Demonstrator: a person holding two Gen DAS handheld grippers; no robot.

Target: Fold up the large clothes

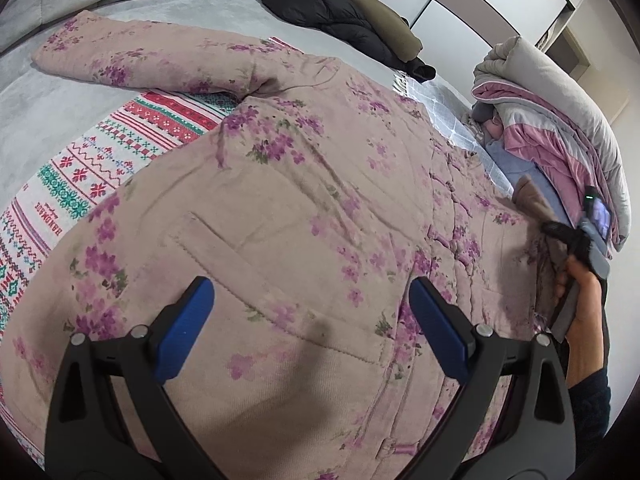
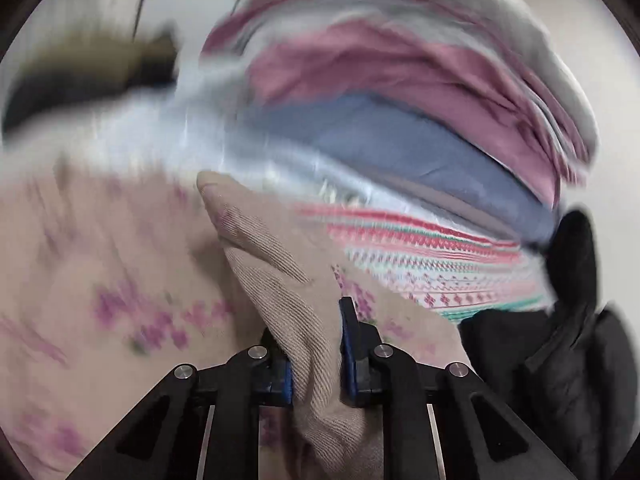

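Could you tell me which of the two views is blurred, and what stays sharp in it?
Left wrist view: sharp, with fisheye bending at the edges. Right wrist view: smeared bedding, yet the right gripper and the floral coat fabric pinched between its fingers stay crisp.

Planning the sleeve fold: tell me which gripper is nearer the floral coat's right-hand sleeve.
Right. The right gripper is shut on the pink floral padded coat's sleeve; the left gripper hovers open over the coat's front.

— Where did the coat [image 1: 280, 184] lie?
— Spread on the patterned blanket [image 1: 80, 184]; beyond the coat lay the dark jacket [image 1: 340, 12] — right of the coat, the heaped quilts [image 1: 560, 120].
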